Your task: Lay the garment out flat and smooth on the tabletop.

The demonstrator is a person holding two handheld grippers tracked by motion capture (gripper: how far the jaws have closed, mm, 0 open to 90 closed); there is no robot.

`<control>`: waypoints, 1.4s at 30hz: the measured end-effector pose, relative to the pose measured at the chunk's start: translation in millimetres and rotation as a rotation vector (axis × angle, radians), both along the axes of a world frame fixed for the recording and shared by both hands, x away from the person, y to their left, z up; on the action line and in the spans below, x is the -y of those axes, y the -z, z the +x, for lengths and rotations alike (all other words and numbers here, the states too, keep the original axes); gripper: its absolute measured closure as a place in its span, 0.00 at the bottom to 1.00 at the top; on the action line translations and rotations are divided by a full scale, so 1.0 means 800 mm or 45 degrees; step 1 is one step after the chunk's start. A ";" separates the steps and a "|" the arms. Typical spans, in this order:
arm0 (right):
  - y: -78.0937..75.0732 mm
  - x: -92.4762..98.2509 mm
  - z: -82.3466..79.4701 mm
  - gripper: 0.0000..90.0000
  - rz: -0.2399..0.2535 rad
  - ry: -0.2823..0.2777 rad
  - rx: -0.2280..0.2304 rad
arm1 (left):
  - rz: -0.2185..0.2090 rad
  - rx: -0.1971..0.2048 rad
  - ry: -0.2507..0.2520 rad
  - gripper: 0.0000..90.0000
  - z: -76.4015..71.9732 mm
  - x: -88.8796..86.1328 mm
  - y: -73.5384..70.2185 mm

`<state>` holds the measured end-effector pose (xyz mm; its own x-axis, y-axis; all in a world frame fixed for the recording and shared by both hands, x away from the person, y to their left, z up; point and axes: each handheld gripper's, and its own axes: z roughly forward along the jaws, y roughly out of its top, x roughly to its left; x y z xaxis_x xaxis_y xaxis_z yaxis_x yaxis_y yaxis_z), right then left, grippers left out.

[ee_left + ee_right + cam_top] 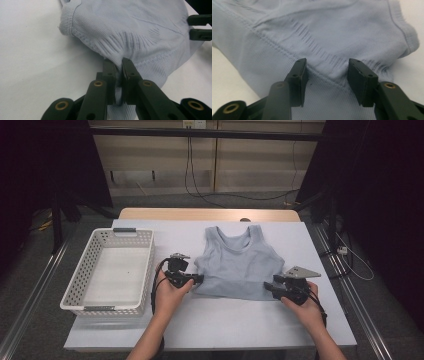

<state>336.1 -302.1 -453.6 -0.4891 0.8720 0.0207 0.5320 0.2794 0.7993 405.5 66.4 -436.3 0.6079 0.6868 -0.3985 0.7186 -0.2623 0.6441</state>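
Our left tool [119,65] pinched the tank top [237,262] at its hem corner nearest the basket [107,270]; the top lay flat on the bench [210,320]. Our right tool [327,72], jaws spread over the opposite corner, needed to bite equally deep before lifting.

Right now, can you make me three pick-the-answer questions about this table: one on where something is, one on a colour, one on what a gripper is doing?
1. Where is the white plastic basket?
A. left of the top
B. right of the top
C. on the top

2. What colour is the ribbed sleeveless knit top?
A. red
B. pale blue
C. black

3. What is the left gripper doing?
A. hanging open in the air
B. pinching the top's fabric
C. holding the basket

Answers: 1 A, the high view shows the basket at the table's left; 2 B, the fabric looks pale blue; 3 B, its jaws squeeze a fold of fabric.
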 end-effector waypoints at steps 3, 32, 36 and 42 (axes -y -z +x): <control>0.005 -0.002 0.010 0.68 -0.016 0.018 -0.057 | -0.001 -0.004 0.005 0.93 0.000 0.000 0.000; 0.003 -0.004 0.033 0.98 -0.061 0.003 -0.074 | 0.010 -0.008 -0.046 0.94 0.008 -0.003 0.013; 0.005 -0.004 0.032 0.98 -0.067 0.019 -0.058 | 0.010 -0.005 -0.060 0.94 0.009 -0.004 0.019; 0.004 -0.001 0.024 0.91 -0.041 0.003 -0.056 | 0.036 -0.005 -0.045 0.94 0.007 -0.004 0.016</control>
<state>355.0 -301.6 -457.1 -0.4865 0.8736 0.0138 0.5671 0.3038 0.7656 410.8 69.7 -448.9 0.5817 0.7188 -0.3808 0.7300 -0.2549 0.6341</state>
